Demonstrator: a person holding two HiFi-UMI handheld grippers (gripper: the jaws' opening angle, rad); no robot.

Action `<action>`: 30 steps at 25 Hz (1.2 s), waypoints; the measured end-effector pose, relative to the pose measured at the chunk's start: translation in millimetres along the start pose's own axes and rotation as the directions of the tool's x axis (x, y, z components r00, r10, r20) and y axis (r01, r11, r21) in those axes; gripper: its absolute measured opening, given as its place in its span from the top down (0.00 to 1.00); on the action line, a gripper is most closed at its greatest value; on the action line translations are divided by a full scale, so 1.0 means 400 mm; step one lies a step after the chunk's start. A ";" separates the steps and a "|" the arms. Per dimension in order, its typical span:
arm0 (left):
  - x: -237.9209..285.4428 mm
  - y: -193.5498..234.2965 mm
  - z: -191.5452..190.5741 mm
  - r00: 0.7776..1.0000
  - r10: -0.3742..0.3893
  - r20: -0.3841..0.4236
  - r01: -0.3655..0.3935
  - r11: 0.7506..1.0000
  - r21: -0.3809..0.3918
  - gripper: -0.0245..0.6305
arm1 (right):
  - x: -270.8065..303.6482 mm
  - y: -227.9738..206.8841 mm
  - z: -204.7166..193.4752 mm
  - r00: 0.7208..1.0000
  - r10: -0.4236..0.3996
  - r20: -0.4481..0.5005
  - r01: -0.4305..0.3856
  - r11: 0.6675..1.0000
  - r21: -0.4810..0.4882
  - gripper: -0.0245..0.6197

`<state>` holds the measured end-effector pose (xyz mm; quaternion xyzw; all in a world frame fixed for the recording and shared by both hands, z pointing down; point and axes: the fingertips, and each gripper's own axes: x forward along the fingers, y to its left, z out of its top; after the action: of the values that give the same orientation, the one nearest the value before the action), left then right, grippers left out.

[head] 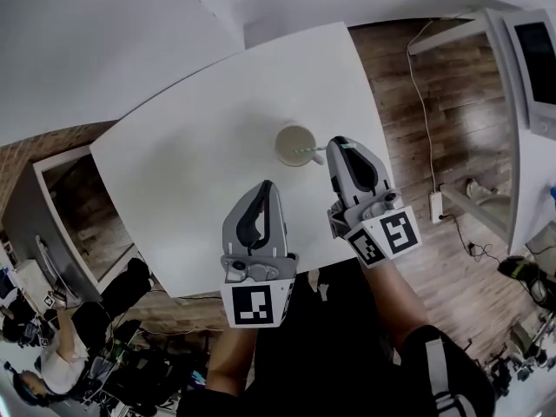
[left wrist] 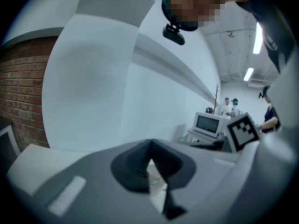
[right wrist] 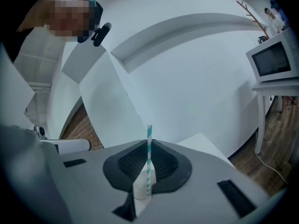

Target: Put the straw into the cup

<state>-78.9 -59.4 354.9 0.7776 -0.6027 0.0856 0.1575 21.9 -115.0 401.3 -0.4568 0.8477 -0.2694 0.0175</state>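
Note:
A pale paper cup [head: 291, 140] stands upright on the white table [head: 191, 172], right of its middle. A teal-and-white striped straw [head: 312, 150] reaches from my right gripper [head: 337, 143] across the cup's mouth. That gripper is shut on the straw, just right of the cup. In the right gripper view the straw [right wrist: 149, 153] stands pinched between the dark pads [right wrist: 132, 162], with the cup [right wrist: 139, 194] showing below the gripper [right wrist: 148, 146]. My left gripper [head: 266, 186] hovers nearer me, below and left of the cup, jaws together and holding nothing; it [left wrist: 150, 146] points up at the wall.
The table's right edge [head: 382, 146] drops to wood floor with a power strip [head: 437, 207] and cable. A white stand with a microwave [head: 540, 55] is at the far right. A cabinet [head: 52, 207] is at the left, with people [head: 52, 354] in the lower left corner.

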 end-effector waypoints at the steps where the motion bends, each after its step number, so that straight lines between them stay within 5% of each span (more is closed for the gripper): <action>1: 0.004 -0.001 -0.002 1.000 0.001 -0.002 -0.001 1.000 0.000 0.96 | 0.006 -0.006 -0.006 1.000 -0.001 -0.003 0.001 1.000 0.007 0.93; 30: 0.009 0.014 -0.036 0.999 0.027 -0.024 -0.026 1.000 0.011 0.96 | 0.048 -0.047 -0.097 0.998 -0.017 -0.055 0.019 0.999 0.034 0.92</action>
<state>-82.7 -59.1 370.4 0.7692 -0.6105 0.1003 0.1597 14.3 -121.3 447.5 -0.4564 0.8389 -0.2964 -0.0003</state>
